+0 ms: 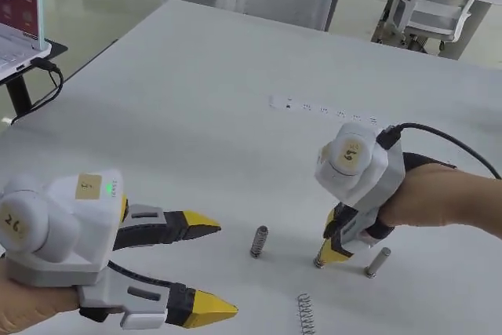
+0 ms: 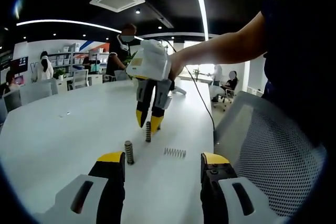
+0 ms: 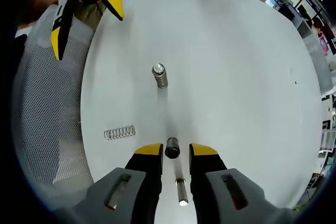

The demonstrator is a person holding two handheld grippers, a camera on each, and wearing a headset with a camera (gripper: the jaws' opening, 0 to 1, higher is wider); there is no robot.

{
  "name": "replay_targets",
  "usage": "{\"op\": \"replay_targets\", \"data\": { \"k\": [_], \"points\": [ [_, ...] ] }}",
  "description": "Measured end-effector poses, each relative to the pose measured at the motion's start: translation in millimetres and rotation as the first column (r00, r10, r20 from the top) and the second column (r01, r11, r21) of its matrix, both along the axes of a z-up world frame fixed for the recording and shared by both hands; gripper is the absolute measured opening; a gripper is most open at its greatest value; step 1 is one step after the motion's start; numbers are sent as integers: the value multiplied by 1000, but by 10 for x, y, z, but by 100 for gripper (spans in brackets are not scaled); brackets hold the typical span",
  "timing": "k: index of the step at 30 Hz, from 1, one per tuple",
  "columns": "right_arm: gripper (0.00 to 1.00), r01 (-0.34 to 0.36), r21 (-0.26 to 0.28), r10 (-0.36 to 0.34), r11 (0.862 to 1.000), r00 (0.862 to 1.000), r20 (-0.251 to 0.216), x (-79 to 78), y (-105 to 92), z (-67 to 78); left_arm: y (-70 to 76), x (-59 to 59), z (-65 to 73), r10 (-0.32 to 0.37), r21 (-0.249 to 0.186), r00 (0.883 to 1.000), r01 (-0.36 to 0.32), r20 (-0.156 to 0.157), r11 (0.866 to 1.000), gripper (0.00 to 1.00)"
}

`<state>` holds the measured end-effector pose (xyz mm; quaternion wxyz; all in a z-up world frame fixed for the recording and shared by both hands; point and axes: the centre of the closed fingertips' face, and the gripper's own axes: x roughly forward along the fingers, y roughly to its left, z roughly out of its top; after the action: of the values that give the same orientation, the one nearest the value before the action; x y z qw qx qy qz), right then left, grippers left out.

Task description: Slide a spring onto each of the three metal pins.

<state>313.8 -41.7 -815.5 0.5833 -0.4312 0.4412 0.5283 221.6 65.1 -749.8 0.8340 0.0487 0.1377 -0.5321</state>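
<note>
The right gripper (image 3: 176,150) stands nose-down over the middle pin (image 3: 172,148), jaws narrowly parted either side of the spring (image 2: 148,131) on it and not visibly pinching. This step seems best finished by pushing that spring straight down the pin's axis without tipping it. The left gripper (image 1: 208,266) hovers aside, jaws spread wide and empty. Three upright pins and three springs are on the surface (image 1: 196,115): one spring on the first pin (image 1: 259,241), one at the right jaws, one loose spring (image 1: 305,313) lying flat near the bare pin (image 1: 376,262).
</note>
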Motion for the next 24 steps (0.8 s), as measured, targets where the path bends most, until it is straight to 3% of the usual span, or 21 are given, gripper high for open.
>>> {"op": "replay_targets", "data": {
  "k": [6, 12, 15, 24],
  "points": [
    [19, 14, 37, -15, 999, 999, 28, 26, 3, 143, -11, 5, -14, -5, 2, 1000, 5, -4, 1000, 53],
    [19, 40, 45, -42, 998, 999, 33, 18, -52, 164, -60, 5, 2, -15, -1, 1000, 15, -1, 1000, 53],
    [19, 61, 83, -64, 995, 997, 35, -12, -37, 249, -71, 4, 20, -19, -2, 1000, 19, 3, 1000, 53],
    [19, 97, 102, -104, 990, 992, 68, -115, -99, 373, -83, -4, 56, -24, 0, 1000, 24, 11, 1000, 52]
  ]
}}
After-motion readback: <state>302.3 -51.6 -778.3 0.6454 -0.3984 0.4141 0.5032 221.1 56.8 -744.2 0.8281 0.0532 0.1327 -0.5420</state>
